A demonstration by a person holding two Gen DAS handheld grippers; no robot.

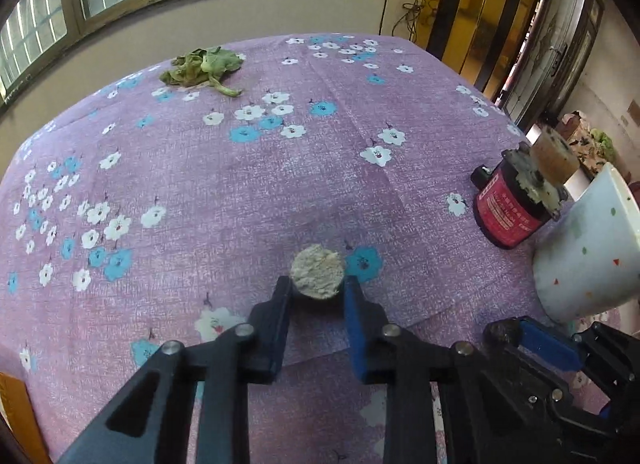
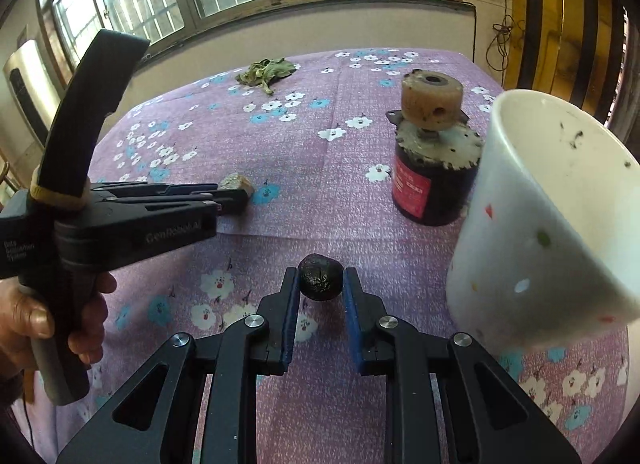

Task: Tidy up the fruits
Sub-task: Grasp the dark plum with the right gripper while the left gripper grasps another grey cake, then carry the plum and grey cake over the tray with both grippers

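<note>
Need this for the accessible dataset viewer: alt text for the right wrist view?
The right tongs grip a small dark wrinkled fruit above a purple floral tablecloth. A white cup stands right; the left tongs clamp a pale chunk.

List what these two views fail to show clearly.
- Cup: cut off by the right edge in both views; its bottom inside is unseen.
- Red can label: too small to read.
- Pale lump: underside hidden between the left gripper fingers.
- Dark fruit: its kind is unclear, gripped by the right gripper.
</note>
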